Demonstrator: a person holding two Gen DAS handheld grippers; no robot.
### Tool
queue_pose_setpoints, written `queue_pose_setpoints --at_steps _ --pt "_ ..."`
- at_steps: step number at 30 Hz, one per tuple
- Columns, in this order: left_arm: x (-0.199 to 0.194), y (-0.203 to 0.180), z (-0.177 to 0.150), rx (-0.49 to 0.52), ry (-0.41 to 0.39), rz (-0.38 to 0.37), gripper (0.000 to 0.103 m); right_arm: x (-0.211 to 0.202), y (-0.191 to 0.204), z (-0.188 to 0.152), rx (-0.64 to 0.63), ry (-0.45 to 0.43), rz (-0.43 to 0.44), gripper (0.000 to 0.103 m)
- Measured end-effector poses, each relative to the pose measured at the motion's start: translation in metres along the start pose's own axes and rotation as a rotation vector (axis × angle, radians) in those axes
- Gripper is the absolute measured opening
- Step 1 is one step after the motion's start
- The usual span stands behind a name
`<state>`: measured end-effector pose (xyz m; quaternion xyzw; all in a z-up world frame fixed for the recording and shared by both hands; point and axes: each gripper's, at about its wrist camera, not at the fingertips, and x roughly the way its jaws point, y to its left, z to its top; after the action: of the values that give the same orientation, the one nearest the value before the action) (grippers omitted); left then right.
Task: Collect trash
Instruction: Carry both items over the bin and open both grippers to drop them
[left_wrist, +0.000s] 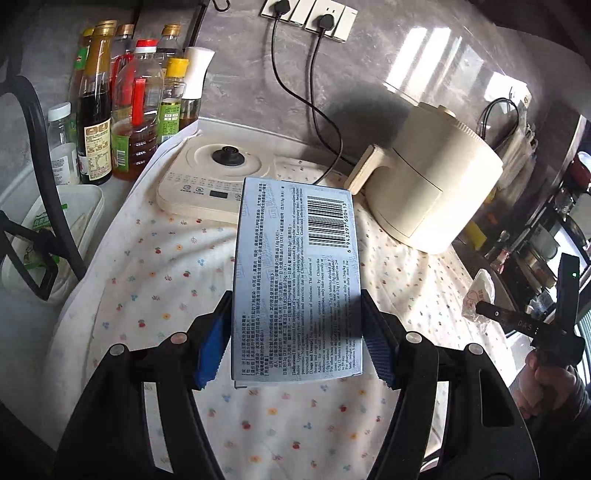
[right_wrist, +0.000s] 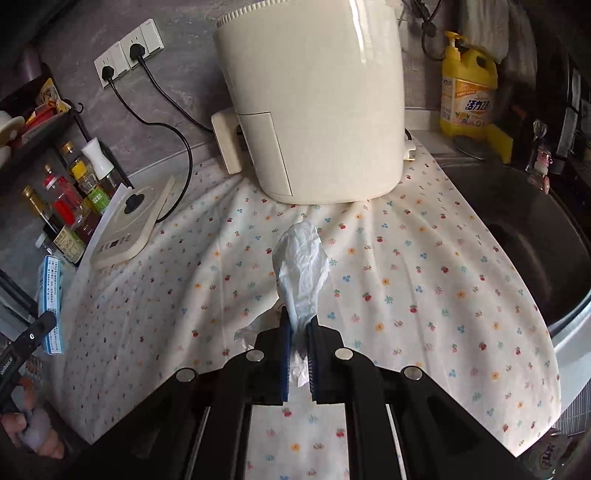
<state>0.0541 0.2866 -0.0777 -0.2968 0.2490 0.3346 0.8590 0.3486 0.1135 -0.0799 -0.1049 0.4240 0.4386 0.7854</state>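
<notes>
My left gripper (left_wrist: 297, 314) is shut on a pale blue medicine box (left_wrist: 295, 273) with a barcode and holds it above the flowered cloth (left_wrist: 177, 280). The box also shows at the left edge of the right wrist view (right_wrist: 51, 306). My right gripper (right_wrist: 298, 325) is shut on a crumpled white tissue (right_wrist: 301, 266), which sticks out forward over the cloth (right_wrist: 424, 280). In the left wrist view the tissue (left_wrist: 480, 299) and right gripper (left_wrist: 524, 321) appear at the far right.
A cream air fryer (left_wrist: 432, 188) (right_wrist: 317, 99) stands at the back of the cloth. A cream kettle base (left_wrist: 218, 177) lies left of it. Sauce and oil bottles (left_wrist: 125, 110) stand at the left, with a white bin (left_wrist: 55, 240) below. A sink (right_wrist: 528, 240) and yellow detergent bottle (right_wrist: 467, 88) are right.
</notes>
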Motion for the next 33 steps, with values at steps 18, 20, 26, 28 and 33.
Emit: queue_pose_setpoints --at_steps 18,20,26,28,33 --pt "-0.066 -0.12 -0.089 0.142 0.041 -0.103 0.066 -0.12 -0.111 -0.131 0.149 -0.016 -0.028 0.008" --pt "-0.07 -0.131 -0.1 0.157 0.051 -0.115 0.066 -0.128 -0.122 -0.147 0.17 -0.012 -0.034 0.009" --pt "-0.074 -0.167 -0.138 0.212 0.096 -0.177 0.066 -0.152 -0.147 -0.198 0.218 0.007 -0.057 0.009" --pt "-0.069 -0.179 -0.153 0.237 0.13 -0.202 0.066 -0.158 -0.156 -0.217 0.239 0.022 -0.069 0.009" --pt "-0.051 -0.205 -0.187 0.293 0.228 -0.251 0.066 -0.155 -0.184 -0.267 0.325 0.092 -0.105 0.009"
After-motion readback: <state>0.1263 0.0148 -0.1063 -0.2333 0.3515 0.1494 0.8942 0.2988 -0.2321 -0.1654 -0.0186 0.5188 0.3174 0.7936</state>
